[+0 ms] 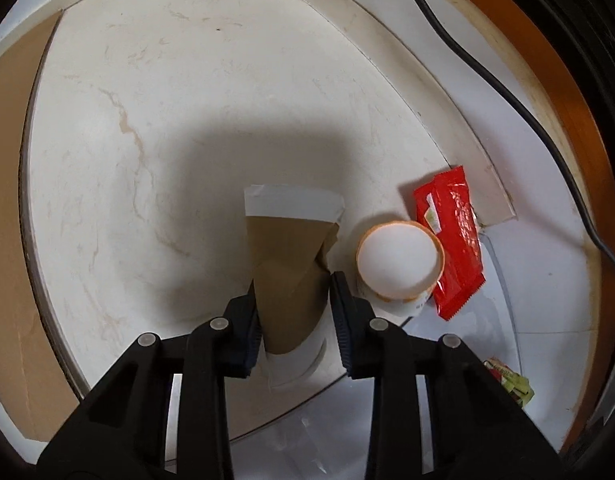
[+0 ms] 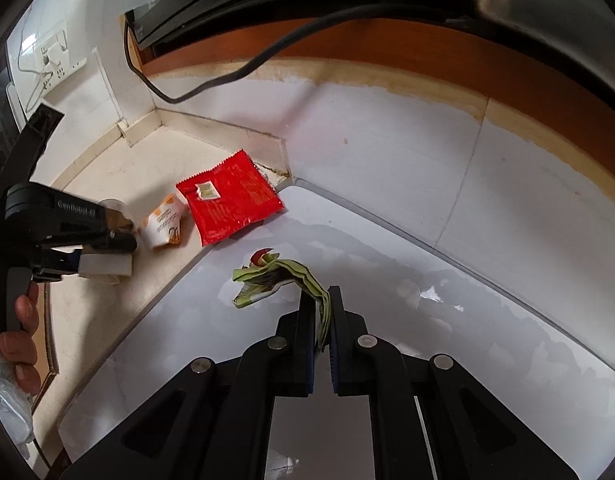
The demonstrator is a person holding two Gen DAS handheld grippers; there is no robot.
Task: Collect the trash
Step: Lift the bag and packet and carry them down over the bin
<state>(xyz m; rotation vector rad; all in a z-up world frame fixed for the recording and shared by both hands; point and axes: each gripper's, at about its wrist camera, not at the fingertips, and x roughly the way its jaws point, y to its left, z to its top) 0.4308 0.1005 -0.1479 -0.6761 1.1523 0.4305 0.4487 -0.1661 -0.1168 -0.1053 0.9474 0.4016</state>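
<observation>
The right hand-held gripper (image 2: 322, 312) is pinching a green wrapper (image 2: 275, 282). The left hand-held gripper (image 1: 295, 320) sits half open around a brown cup (image 1: 291, 264), not squeezing yet. An orange cup (image 1: 399, 264) and red packet (image 1: 453, 236) are left.

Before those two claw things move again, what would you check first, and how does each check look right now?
1. Right gripper shut on the green wrapper: ok.
2. Left gripper around the brown paper cup: ok, fingers on both sides; firm clamp: cannot tell.
3. Orange-rimmed cup clear of the left fingers: not ok, it sits right beside the right-hand one.
4. Red wrapper still to collect: ok, lying free on the floor.
5. Black cable away from both grippers: ok.
6. Trash bin location: cannot tell.
</observation>
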